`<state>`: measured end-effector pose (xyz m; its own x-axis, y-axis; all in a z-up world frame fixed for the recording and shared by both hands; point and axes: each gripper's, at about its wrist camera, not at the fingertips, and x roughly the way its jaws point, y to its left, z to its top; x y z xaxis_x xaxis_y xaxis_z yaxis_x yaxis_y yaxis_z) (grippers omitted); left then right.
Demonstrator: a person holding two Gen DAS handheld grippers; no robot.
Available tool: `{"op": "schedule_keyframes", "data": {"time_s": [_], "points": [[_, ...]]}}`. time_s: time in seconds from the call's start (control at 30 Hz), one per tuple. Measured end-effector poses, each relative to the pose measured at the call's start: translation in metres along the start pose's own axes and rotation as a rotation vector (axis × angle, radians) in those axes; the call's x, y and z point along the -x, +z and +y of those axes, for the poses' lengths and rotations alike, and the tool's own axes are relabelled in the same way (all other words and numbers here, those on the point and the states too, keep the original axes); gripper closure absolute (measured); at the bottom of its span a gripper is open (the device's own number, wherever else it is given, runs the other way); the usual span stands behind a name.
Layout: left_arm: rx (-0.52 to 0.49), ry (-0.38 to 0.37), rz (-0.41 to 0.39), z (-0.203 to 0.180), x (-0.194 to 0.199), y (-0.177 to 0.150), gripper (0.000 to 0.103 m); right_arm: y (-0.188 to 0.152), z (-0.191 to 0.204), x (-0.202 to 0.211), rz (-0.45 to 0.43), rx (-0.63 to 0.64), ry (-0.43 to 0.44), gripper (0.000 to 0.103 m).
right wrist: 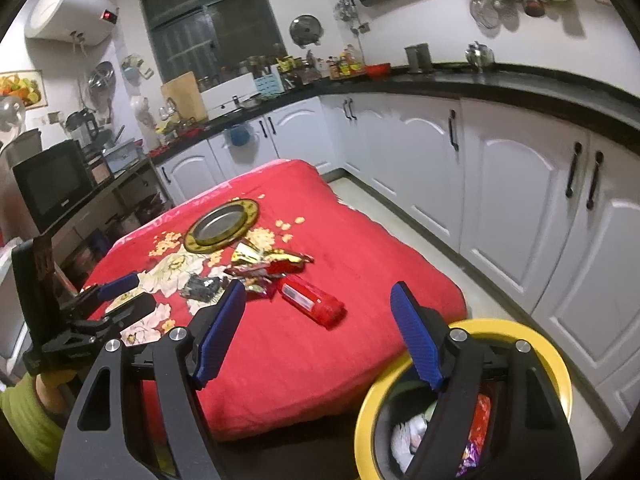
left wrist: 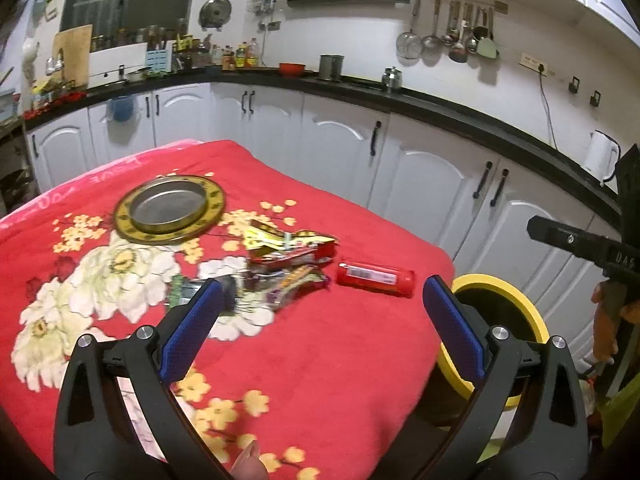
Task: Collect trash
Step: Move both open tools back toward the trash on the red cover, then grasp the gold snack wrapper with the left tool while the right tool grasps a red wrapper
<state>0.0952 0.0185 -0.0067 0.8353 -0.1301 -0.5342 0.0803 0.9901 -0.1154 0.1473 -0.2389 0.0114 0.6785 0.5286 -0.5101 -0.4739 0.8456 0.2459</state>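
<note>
Left gripper [left wrist: 322, 300]: jaws spread wide, blue pads [left wrist: 192, 330] facing each other, nothing between them, the tool tilted downward; a fingertip [left wrist: 250, 464] shows at the lower edge between its arms. Right gripper [right wrist: 318, 316]: jaws likewise wide apart and empty, blue pads [right wrist: 220, 334] angled outward, the tool tilted downward. In the right wrist view the left gripper appears at the left edge, carried by a hand [right wrist: 50, 390] above a green sleeve [right wrist: 24, 420].
</note>
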Motion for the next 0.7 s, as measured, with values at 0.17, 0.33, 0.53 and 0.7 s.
{"op": "schedule_keyframes", "data": {"time_s": [0.17,0.33,0.53,0.7], "points": [[0.006,0.034,0.005,0.022,0.002,0.002,0.011,0.011,0.014,-0.011,0.0,0.027,0.019,0.031],[0.021,0.056,-0.001,0.041,0.004,0.001,0.011,0.02,0.027,-0.026,0.01,0.07,0.039,0.031],[0.034,0.044,0.014,0.054,-0.007,-0.005,0.011,0.032,0.048,-0.052,0.034,0.143,0.074,0.031],[0.028,-0.003,0.056,0.054,-0.023,-0.012,0.022,0.035,0.058,-0.09,0.103,0.216,0.089,0.031]]}}
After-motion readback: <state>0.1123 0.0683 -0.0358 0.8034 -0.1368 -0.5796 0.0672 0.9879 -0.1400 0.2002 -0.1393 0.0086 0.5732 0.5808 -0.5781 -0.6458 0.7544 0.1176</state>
